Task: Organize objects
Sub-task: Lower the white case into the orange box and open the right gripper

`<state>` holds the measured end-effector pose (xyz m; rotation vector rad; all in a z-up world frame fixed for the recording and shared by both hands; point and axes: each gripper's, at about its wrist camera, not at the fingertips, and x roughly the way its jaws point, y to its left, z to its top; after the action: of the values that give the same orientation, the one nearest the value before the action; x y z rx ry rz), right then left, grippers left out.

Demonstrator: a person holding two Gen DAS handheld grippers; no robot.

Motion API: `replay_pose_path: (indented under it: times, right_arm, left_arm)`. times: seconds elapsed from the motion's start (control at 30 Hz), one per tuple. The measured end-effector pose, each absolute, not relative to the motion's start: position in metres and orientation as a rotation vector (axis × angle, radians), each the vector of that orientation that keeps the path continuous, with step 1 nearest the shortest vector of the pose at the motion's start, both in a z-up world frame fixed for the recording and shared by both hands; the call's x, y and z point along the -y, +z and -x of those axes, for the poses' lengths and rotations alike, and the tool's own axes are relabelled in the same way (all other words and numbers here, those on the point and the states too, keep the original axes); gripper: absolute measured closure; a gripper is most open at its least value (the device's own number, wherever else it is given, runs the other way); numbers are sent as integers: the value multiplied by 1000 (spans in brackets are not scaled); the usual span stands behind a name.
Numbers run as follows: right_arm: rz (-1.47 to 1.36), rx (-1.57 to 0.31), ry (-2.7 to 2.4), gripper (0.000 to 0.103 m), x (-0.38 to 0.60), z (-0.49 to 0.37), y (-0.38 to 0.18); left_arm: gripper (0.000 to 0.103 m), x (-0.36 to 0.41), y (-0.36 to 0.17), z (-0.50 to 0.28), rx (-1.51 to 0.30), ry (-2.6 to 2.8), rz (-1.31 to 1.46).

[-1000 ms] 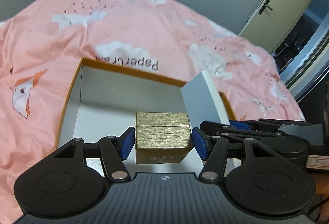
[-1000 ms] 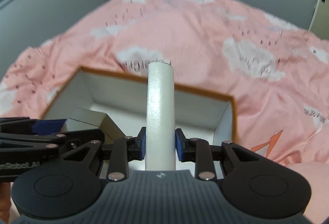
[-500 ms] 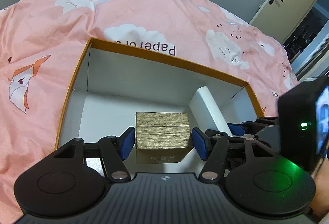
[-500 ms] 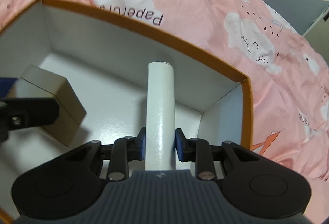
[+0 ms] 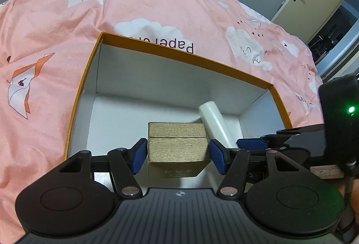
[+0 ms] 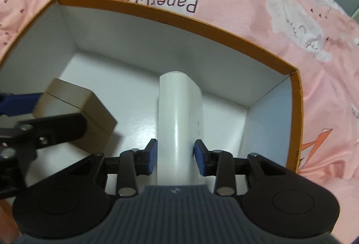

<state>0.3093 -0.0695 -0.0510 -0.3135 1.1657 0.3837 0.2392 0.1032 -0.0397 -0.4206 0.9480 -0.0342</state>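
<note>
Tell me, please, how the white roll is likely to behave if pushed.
The roll is a smooth cylinder lying on the carton floor, so it will probably roll sideways. Its glossy wrap suggests it may slip between fingers.

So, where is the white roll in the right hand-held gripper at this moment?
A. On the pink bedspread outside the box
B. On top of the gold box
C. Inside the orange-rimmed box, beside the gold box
C: the white roll sits within the orange-rimmed box, next to the gold box.

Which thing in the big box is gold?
The small gold box, between the left claw pads. The other thing in the orange-rimmed box is a white package, longer and rounded.
</note>
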Motion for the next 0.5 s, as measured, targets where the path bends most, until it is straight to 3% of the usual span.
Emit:
replay_pose_path:
  times: [0.1, 0.33, 0.5]
  right_arm:
    - [242, -1193, 431, 70, 74, -311, -50]
    - [176, -1245, 530, 70, 77, -306, -46]
    - [135, -1334, 638, 88, 69, -311, -55]
  left_arm:
    - [34, -104, -39, -238, -949, -42, 423]
    - [34, -101, -36, -239, -949, -42, 379]
    - [34, -101, -32, -242, -954, -46, 346]
